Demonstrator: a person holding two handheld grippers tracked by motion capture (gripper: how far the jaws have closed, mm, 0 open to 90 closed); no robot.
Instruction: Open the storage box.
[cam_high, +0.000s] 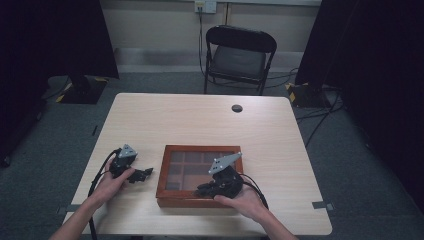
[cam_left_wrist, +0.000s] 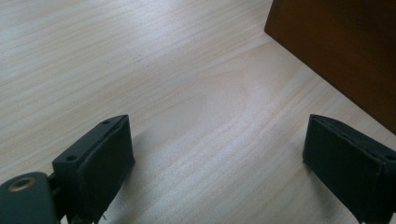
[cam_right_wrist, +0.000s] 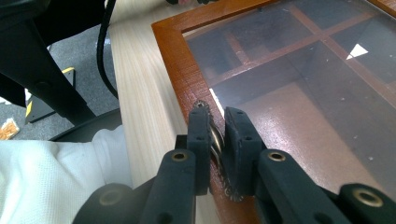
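A shallow brown wooden box (cam_high: 199, 149) with a glass lid over several compartments lies at the table's near middle. My right gripper (cam_high: 202, 190) rests at its front rim. In the right gripper view, this gripper (cam_right_wrist: 217, 125) is shut on a small metal latch (cam_right_wrist: 215, 139) on the lid's wooden frame (cam_right_wrist: 175, 56). My left gripper (cam_high: 145, 174) lies on the tabletop just left of the box, held by a hand. In the left gripper view its jaws (cam_left_wrist: 217, 154) stand wide open over bare wood, with the box's side wall (cam_left_wrist: 345, 51) at the upper right.
A black folding chair (cam_high: 239, 55) stands beyond the table's far edge. A round cable hole (cam_high: 237, 108) sits in the tabletop's far half. Dark curtains hang at both sides. A white sleeve (cam_right_wrist: 51, 182) and a black cable (cam_right_wrist: 105, 46) show beside the box.
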